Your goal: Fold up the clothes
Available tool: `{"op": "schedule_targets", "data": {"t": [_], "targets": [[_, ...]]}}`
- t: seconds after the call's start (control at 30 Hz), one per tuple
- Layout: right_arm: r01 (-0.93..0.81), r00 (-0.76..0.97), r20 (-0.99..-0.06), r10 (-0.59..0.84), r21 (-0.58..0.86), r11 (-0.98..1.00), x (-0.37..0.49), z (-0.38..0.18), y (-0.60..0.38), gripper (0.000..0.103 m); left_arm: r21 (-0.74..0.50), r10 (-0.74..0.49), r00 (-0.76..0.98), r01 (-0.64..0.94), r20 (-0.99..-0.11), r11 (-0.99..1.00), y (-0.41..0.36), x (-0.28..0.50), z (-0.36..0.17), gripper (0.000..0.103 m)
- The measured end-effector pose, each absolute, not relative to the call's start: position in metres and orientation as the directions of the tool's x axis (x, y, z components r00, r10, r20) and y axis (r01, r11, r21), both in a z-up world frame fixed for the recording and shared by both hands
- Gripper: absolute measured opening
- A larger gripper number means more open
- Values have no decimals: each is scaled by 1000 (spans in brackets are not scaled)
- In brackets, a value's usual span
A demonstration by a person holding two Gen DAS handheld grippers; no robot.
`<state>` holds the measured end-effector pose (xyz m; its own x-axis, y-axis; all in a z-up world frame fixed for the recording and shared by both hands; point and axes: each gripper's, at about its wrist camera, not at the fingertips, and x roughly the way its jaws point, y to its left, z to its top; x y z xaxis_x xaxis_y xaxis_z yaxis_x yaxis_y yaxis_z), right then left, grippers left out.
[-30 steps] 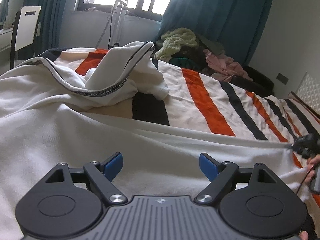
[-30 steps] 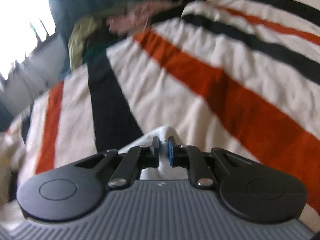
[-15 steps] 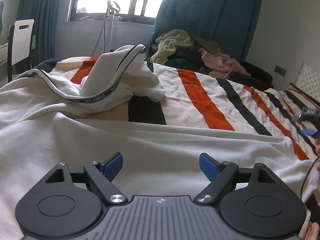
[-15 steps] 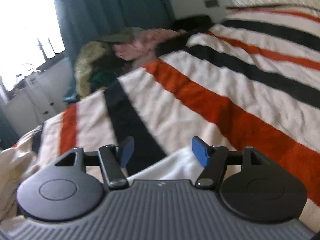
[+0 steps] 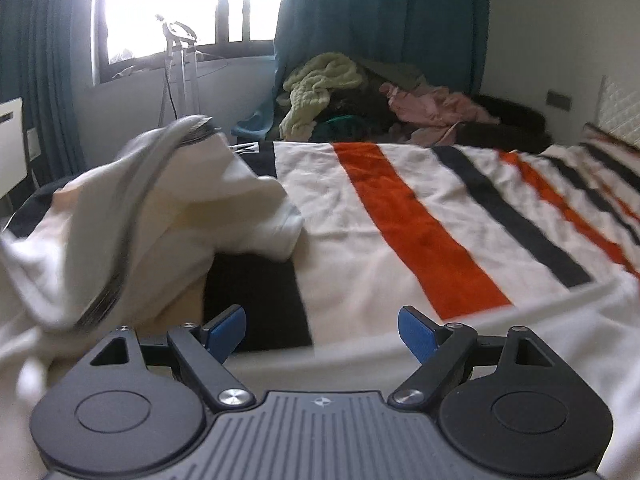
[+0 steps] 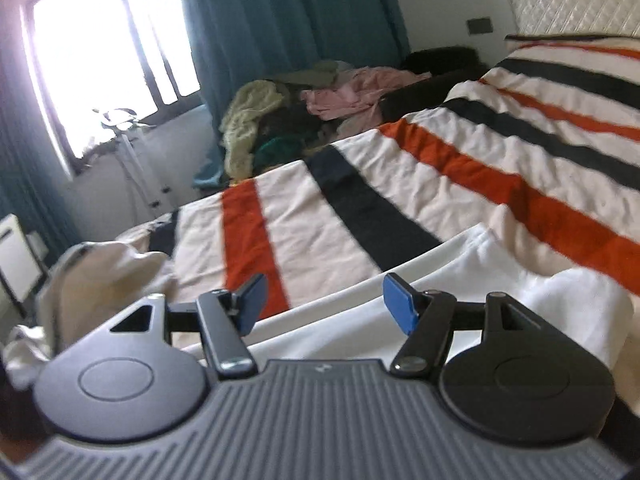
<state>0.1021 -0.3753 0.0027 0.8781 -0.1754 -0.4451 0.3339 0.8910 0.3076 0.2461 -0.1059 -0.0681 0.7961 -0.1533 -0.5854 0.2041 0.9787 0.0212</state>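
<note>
**Both tongs empty over white garment on striped bed**

Bedroom, bright window [image 5: 192, 4] far left, teal curtains [image 5: 380, 20], unsorted clothes pile [image 5: 360, 96] at the far edge of the bed. Striped blanket [image 5: 400, 220] in cream, orange and black covers the bed.

Going left to right in the left wrist view: bunched-up end of the white garment [image 5: 132, 216], with a dark printed trim band, heaped high at the left; blurred. Its flat part spreads low across the frame under the left gripper [image 5: 322, 332]. Jaws wide apart, nothing between the pads; cloth lies just below and ahead.

Right wrist view: same heap [image 6: 100, 276] far left, then a flat straight edge of the garment [image 6: 460, 276] running from under the right gripper [image 6: 324, 300] out to the right, ending in a corner at the far right. Jaws parted, nothing gripped; garment edge passes just beneath and beyond the pads.

Key relation, my read: garment's long axis runs left-right across both grippers, crumpled end on the left side, flattened edge and corner on the right. Left hand is nearer the heap, right hand nearer the flat corner. Next grab likely needs the left tongs to reach left and forward to the heap. Can't tell which part of the garment the heap is.
</note>
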Motion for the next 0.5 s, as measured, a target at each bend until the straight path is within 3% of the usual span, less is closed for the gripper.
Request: {"op": "schedule_targets", "data": {"t": [0.13, 0.33, 0.43, 0.5], "targets": [[406, 858, -458, -232, 329, 853, 117, -13, -387, 67, -31, -98, 749, 103, -656, 994, -121, 324, -82, 85], [454, 831, -495, -255, 338, 824, 152, -41, -400, 67, 189, 115, 758, 12, -643, 982, -153, 403, -112, 85], [458, 828, -499, -256, 337, 823, 164, -49, -402, 67, 225, 160, 737, -11, -656, 974, -154, 424, -121, 85], [457, 826, -504, -253, 336, 823, 170, -53, -402, 67, 237, 177, 725, -20, -665, 971, -155, 435, -123, 71]]}}
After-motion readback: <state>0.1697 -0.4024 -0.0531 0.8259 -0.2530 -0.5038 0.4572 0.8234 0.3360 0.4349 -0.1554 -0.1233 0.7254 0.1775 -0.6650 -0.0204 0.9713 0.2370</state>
